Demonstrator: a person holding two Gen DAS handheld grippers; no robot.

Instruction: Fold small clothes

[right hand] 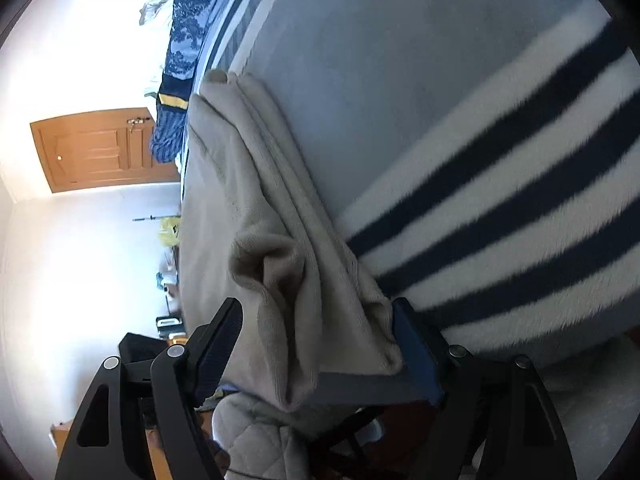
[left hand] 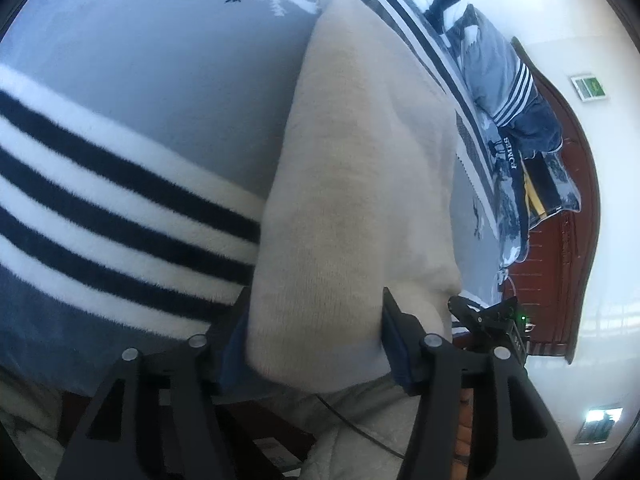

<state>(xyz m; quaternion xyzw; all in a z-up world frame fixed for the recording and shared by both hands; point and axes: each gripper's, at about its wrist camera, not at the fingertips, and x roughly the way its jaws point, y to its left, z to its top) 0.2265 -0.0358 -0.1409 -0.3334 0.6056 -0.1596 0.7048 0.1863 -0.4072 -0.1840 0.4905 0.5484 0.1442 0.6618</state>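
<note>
A cream knitted garment lies folded in a long strip on a grey blanket with white and navy stripes. My left gripper is open, its jaws on either side of the garment's near end. In the right wrist view the same cream garment shows stacked folded layers. My right gripper is open around its bunched near corner, and the jaws do not press the cloth. The right gripper also shows in the left wrist view, just beyond the garment's right edge.
Blue patterned pillows and bedding are piled against a dark wooden headboard. A wooden door and a white wall are to the left. The bed edge and quilted cloth lie below the grippers. A dark cable runs under the left gripper.
</note>
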